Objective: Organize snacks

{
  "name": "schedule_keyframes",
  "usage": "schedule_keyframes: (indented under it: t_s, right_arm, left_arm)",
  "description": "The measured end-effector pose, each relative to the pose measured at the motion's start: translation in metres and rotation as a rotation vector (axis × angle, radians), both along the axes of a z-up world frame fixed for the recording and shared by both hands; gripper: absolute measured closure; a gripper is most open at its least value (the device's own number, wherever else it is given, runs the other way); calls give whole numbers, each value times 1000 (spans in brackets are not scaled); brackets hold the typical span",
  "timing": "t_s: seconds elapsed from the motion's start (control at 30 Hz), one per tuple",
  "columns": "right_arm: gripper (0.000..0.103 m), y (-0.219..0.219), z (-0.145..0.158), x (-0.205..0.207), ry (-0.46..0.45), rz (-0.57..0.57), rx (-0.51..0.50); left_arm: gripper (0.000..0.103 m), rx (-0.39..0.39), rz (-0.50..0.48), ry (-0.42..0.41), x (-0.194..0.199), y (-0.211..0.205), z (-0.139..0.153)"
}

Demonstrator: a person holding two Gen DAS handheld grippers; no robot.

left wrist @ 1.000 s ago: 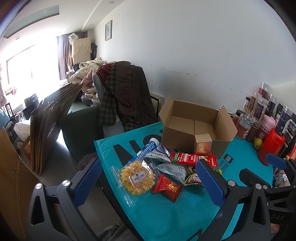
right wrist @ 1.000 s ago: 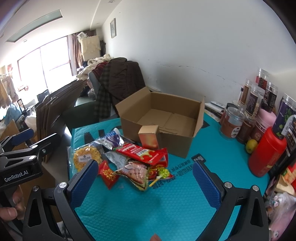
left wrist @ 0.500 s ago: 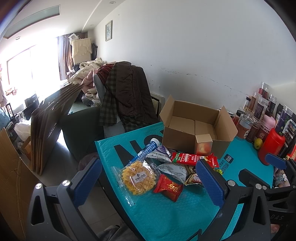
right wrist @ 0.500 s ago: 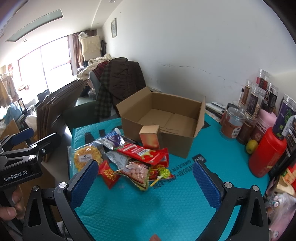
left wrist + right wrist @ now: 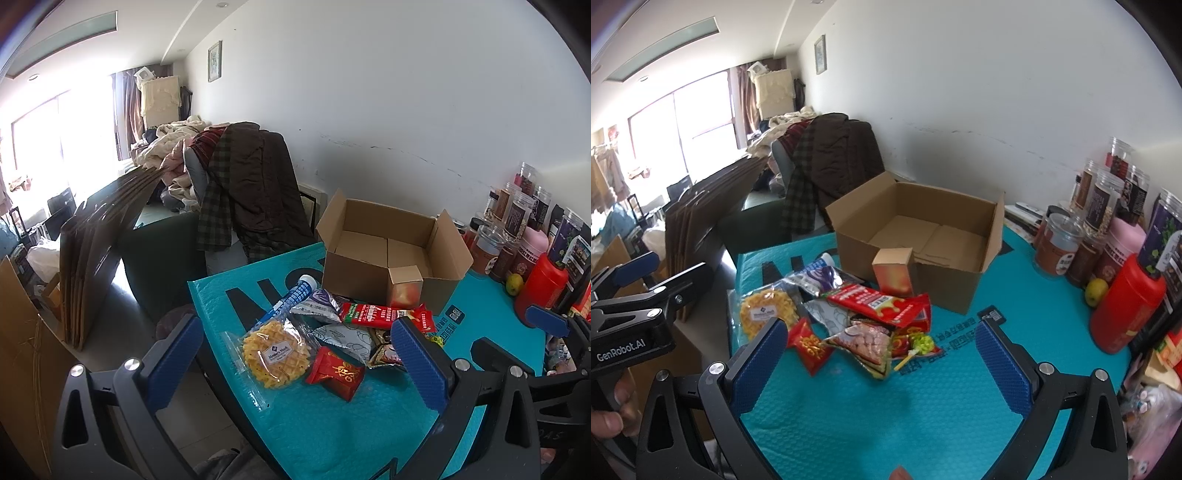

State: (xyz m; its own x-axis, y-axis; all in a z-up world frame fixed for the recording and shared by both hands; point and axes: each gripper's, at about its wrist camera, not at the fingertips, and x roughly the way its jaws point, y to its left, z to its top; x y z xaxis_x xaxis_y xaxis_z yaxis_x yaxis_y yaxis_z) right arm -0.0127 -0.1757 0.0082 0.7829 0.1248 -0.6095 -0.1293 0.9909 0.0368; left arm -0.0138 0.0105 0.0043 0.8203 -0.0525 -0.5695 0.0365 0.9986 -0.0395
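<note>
A heap of snacks lies on the teal mat (image 5: 849,413): a yellow waffle pack (image 5: 275,354) (image 5: 767,313), a small red packet (image 5: 336,373) (image 5: 809,345), a long red bar pack (image 5: 384,315) (image 5: 882,302), a blue tube (image 5: 290,301), a lollipop (image 5: 919,345). Behind them stands an open, empty cardboard box (image 5: 391,247) (image 5: 919,236) with a small orange carton (image 5: 406,288) (image 5: 894,271) against its front. My left gripper (image 5: 295,362) hovers open over the waffle and red packet. My right gripper (image 5: 877,363) is open, low before the pile.
Jars, a red bottle (image 5: 1126,306) and a lemon (image 5: 1096,291) crowd the mat's right side by the wall. A chair draped with clothes (image 5: 247,192) and stacked flat cardboard (image 5: 99,240) stand left, off the table. A hand (image 5: 609,417) holds the left gripper's handle.
Both grippers have crept slightly forward toward the snack pile. Nothing on the mat has moved and both stay open.
</note>
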Motion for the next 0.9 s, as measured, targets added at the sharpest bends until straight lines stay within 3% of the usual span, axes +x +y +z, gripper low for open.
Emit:
schedule_keyframes:
  t_s: [0.9]
  right_arm:
    - [0,-2,-1,1,-32,1,15]
  left_arm:
    - [0,1,-54,-5,6,-10,-2]
